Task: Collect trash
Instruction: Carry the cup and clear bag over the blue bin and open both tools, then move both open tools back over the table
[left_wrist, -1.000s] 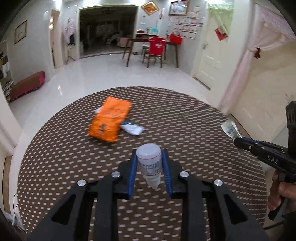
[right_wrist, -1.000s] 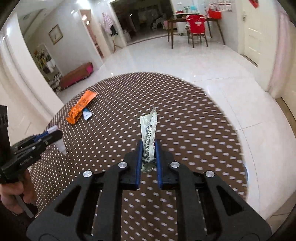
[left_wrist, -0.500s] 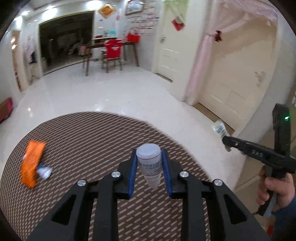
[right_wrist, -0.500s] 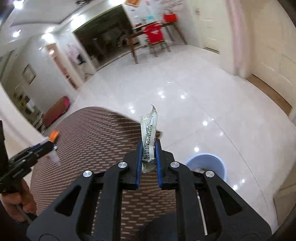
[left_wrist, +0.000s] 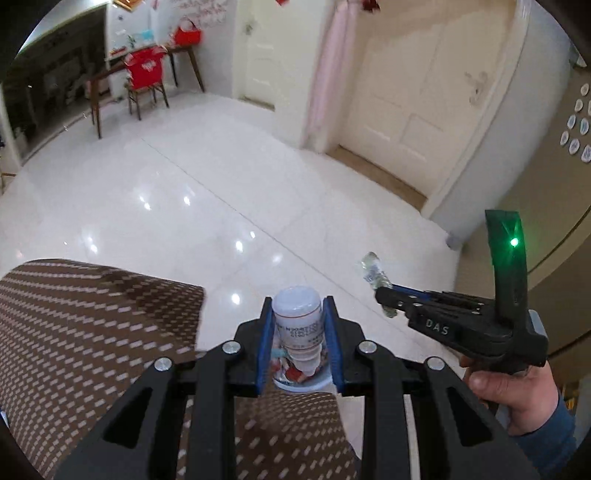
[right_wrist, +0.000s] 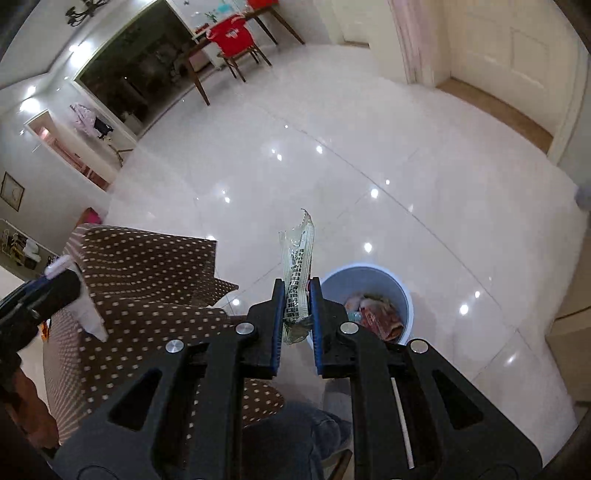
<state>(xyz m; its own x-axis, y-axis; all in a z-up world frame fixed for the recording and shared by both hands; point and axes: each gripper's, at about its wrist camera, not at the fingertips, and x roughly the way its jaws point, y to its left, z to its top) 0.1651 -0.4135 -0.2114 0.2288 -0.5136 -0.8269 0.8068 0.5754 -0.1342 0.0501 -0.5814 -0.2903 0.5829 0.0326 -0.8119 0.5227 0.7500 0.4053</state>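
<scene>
The white bottle (left_wrist: 296, 319) sits dead centre in the lower half of the left wrist view, pinched upright between the blue pads of the left tongs (left_wrist: 297, 343), which are closed snug on its sides. The torn wrapper (right_wrist: 297, 275) is the same story in the right wrist view: it sticks up from the middle of the frame, and the right tongs (right_wrist: 297, 317) are closed down narrow on its lower part, with the crumpled end poking out below the pads.

Pose-wise, both point forward and tilt down toward the floor. In the left wrist view the right tongs come in from the right edge, roughly level, with the person's right hand (left_wrist: 517, 391) wrapped around the grip at lower right and a green light glowing on top.

The pale blue bin (right_wrist: 369, 280) sits on the white tiled floor (right_wrist: 369, 166) just right of centre in the right wrist view, partly hidden behind the tongs. It's got reddish wrappers and other scraps in it. In the left wrist view a bit of it peeks out right under the bottle.

The bench (right_wrist: 147, 266) with its brown dotted cloth fills the lower left of both views.
</scene>
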